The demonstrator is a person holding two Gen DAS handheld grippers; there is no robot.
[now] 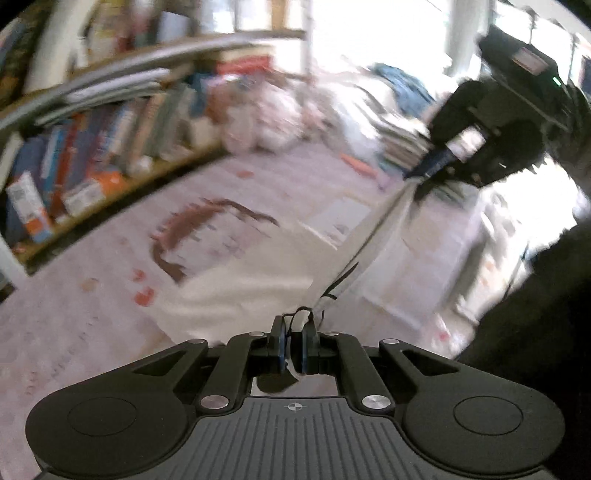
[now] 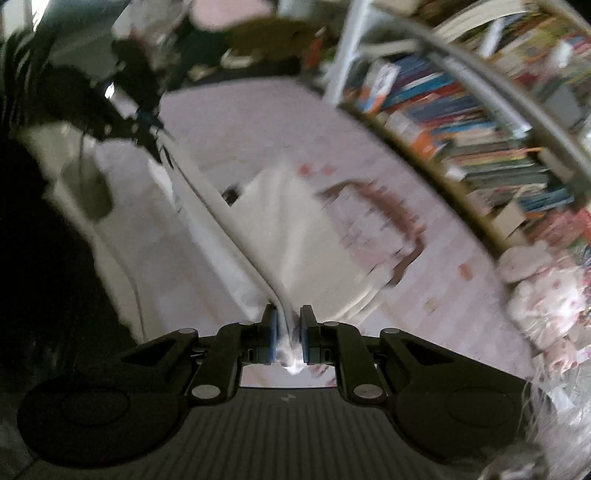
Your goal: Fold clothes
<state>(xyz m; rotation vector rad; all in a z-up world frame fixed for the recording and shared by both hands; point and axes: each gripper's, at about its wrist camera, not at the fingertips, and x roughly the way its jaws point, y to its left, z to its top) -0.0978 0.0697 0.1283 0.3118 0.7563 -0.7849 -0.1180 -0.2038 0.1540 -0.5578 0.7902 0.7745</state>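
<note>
Cloth [image 1: 373, 236] stretches taut between left gripper [image 1: 293, 345] and right gripper [image 2: 288, 339], each clenched on an edge.

Window [image 1: 369, 33] glare, heavy motion blur, fisheye edges.

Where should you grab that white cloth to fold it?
By its top edge, one tongs at each end, coming from above. The left tongs and right tongs already pinch the white cloth there, so the edge stretches straight between them and the rest hangs down flat.
</note>
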